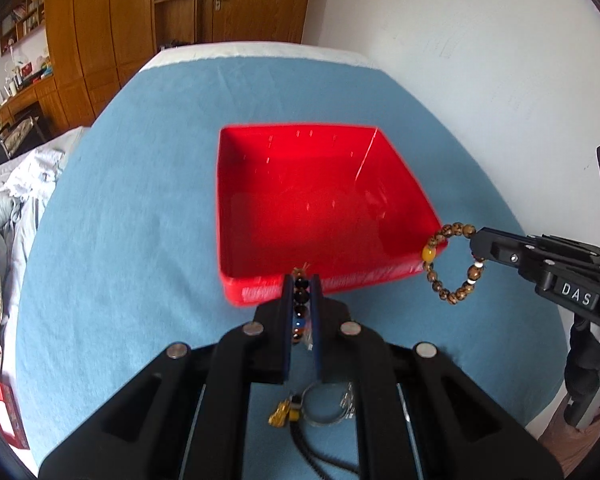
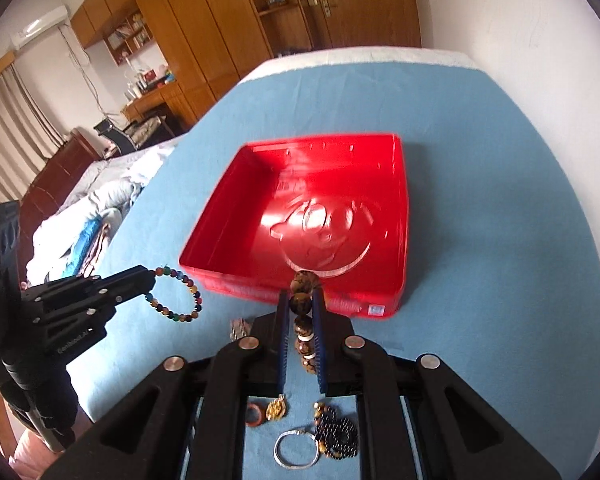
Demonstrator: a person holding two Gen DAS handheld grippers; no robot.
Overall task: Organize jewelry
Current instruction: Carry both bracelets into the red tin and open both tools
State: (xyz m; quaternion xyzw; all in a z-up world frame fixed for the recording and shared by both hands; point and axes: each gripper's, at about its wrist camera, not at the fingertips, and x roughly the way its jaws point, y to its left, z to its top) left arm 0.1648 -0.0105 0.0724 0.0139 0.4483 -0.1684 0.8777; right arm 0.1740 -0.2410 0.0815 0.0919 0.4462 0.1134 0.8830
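A red square tray (image 1: 228, 208) (image 2: 402, 216) sits empty on the blue cloth. My left gripper (image 1: 301, 284) (image 2: 150, 276) is shut on a multicoloured bead bracelet (image 1: 300, 312) (image 2: 180, 296), held above the cloth just short of the tray's near wall. My right gripper (image 2: 301, 300) (image 1: 476, 242) is shut on a brown spotted bead bracelet (image 2: 302, 304) (image 1: 440, 256) with an amber bead, held by the tray's near right corner.
Loose jewelry lies on the blue cloth (image 1: 120, 220) under the grippers: a silver bangle (image 2: 296, 450) (image 1: 324, 408), a gold pendant (image 2: 277, 409) (image 1: 280, 418), a brown ring (image 2: 255, 414), a dark bead strand (image 2: 338, 434). A bed (image 2: 92, 216) and wooden cabinets (image 1: 112, 28) stand left.
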